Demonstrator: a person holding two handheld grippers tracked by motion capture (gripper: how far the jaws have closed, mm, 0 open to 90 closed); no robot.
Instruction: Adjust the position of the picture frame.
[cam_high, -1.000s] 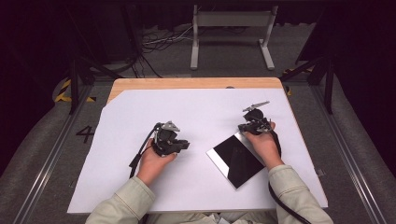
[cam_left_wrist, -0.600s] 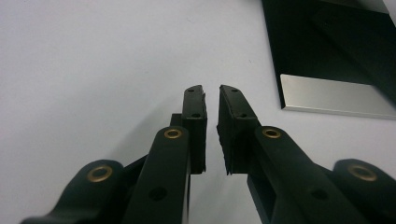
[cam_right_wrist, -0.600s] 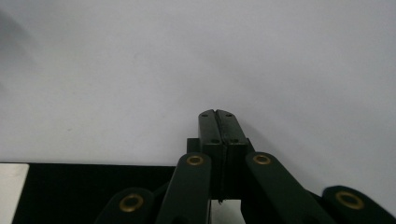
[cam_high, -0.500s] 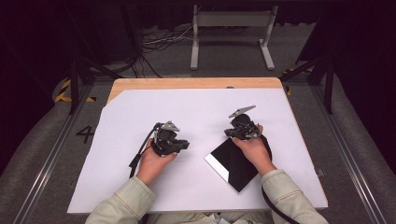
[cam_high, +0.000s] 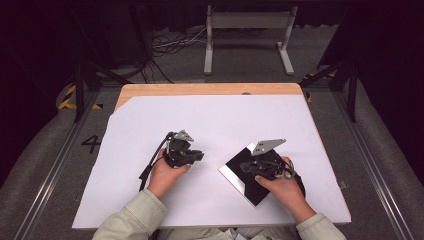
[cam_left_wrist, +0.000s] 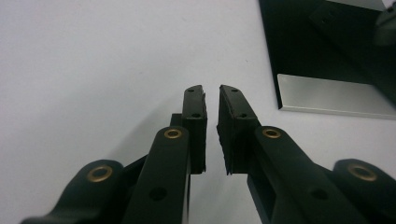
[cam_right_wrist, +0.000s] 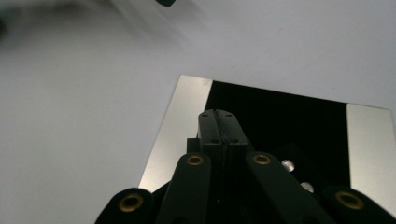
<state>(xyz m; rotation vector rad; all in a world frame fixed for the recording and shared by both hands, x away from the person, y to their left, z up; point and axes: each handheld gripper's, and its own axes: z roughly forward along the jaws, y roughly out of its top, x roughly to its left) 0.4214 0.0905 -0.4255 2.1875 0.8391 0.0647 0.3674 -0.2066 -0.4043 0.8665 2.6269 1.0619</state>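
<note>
Your right gripper (cam_high: 248, 166) hovers over the black panel (cam_high: 239, 176).
Its jaws are pressed together, empty; the panel lies directly beneath them.

I see open white worktop (cam_high: 225, 115) ahead and left of both hands. Only obstacle: flat black glossy panel with silver edge strips (cam_high: 235, 175), lying right of centre, near edge.

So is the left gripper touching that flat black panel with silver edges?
Apart. In the high view, bare white table separates the left gripper from the black panel.
</note>
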